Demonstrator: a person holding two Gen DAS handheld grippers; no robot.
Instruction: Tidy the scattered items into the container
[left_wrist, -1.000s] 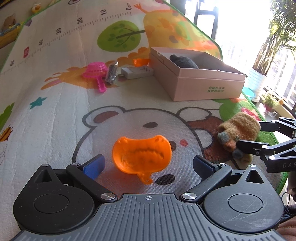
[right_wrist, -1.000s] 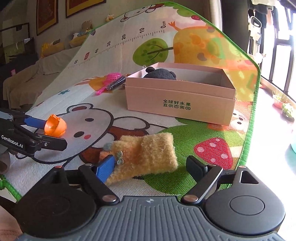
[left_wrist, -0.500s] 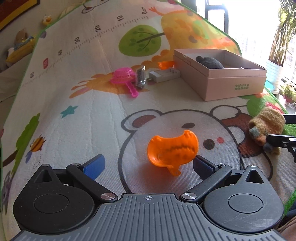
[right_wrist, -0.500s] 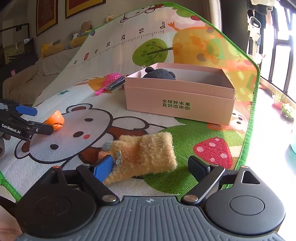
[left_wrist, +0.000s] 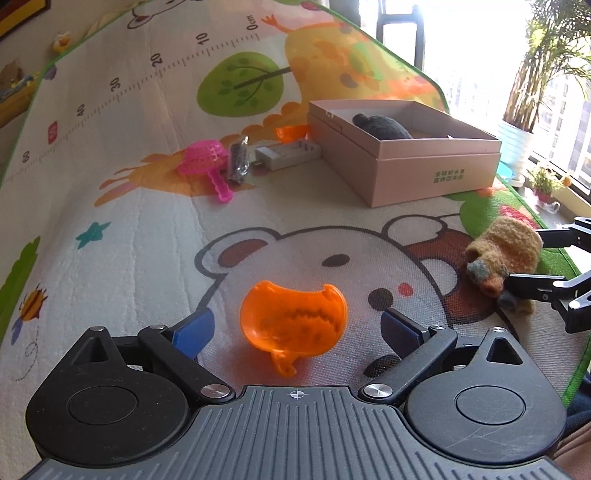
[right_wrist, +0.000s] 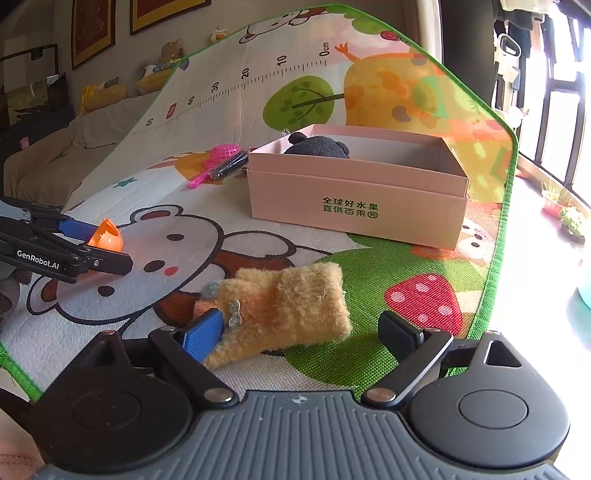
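Observation:
An orange toy scoop (left_wrist: 293, 321) lies on the play mat between the fingers of my left gripper (left_wrist: 297, 326). Its jaws are closing, with a gap still on each side of the scoop. A fuzzy yellow mitten (right_wrist: 288, 306) lies on the mat between the fingers of my right gripper (right_wrist: 303, 332). These jaws are opening; the blue left pad (right_wrist: 205, 332) brushes the mitten's edge and the right pad stands clear. The open pink cardboard box (right_wrist: 354, 206) sits farther back with a dark plush toy (right_wrist: 317, 146) inside.
A pink toy strainer (left_wrist: 203, 160), a black packet (left_wrist: 238, 162), a white charger-like block (left_wrist: 288, 155) and an orange piece (left_wrist: 291, 131) lie left of the box (left_wrist: 424, 173). The mat's green edge (right_wrist: 495, 258) runs close on the right. A potted plant (left_wrist: 517, 140) stands beyond it.
The left wrist view swung sideways, so the orange scoop slid toward the right finger and is centred again now. The right gripper's fingers have spread slightly around the mitten.

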